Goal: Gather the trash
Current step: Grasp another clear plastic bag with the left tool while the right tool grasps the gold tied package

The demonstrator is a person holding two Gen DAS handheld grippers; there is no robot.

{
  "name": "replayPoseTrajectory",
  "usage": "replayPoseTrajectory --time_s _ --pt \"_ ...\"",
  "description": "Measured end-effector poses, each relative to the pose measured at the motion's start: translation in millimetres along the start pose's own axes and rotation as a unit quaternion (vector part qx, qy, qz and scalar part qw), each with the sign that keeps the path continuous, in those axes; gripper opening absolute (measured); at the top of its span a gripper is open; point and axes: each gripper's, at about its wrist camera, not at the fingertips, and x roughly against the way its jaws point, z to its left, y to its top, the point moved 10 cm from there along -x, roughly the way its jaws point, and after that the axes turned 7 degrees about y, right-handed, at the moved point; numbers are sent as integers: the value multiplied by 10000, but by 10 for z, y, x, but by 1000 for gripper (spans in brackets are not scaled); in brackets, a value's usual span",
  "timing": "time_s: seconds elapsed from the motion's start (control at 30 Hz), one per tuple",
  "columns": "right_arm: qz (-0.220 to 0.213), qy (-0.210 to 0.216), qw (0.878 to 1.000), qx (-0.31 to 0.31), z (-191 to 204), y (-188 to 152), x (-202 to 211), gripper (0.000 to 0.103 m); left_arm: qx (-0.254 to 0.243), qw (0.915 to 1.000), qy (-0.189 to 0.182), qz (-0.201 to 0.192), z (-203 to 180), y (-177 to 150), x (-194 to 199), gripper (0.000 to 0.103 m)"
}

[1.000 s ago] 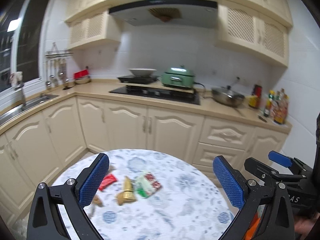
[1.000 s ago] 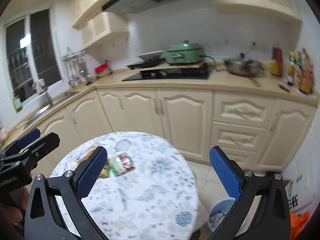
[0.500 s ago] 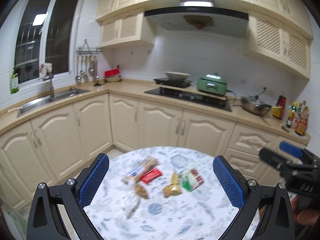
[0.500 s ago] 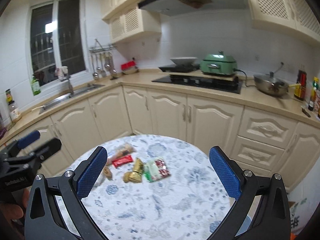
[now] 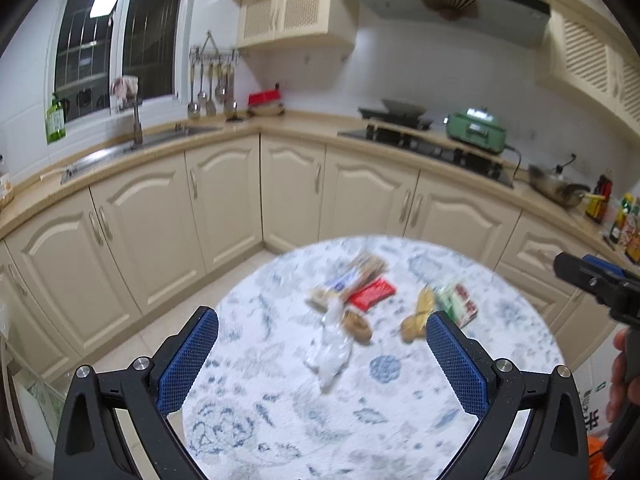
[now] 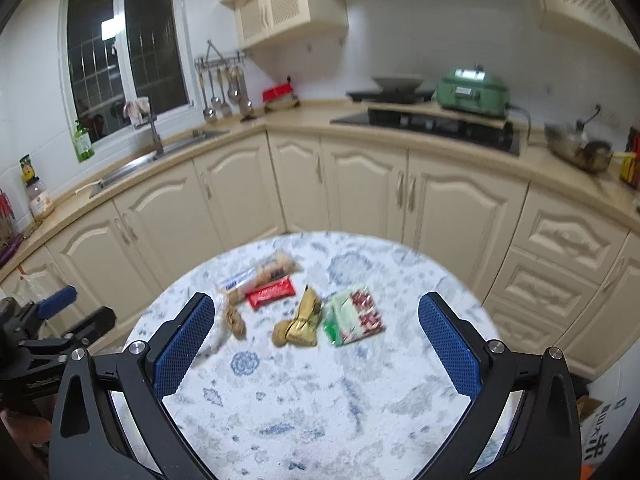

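Kitchen table (image 6: 320,400) w/ wrappers (image 6: 352,316) now centred between jaws; left gripper (image 5: 322,364) & right gripper (image 6: 316,350) both spread wide, empty — ready to pick.

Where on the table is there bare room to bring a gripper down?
The near half of the table is bare, and so is its right edge beyond the green packet. The far-left part is crowded with wrappers, from the red wrapper to the gold wrapper.

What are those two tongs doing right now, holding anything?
Left tongs: open, holding nothing, above the table.
Right tongs: open, holding nothing, above the wrappers.
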Motion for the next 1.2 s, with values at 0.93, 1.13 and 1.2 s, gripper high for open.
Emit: replayPoseTrajectory --time_s 0.93,1.13,1.2 --pt "1647 620 9824 -630 -5 -700 -1807 55 -419 9889 -135 1416 -600 183 -2661 46" --pt "1643 601 9796 -987 -122 -750 -2068 39 -295 9891 -296 1411 -638 272 -2813 16" --pt "1630 620 9805 -901 -119 -740 -2063 37 -262 9890 -337 1414 -608 170 -2730 15"
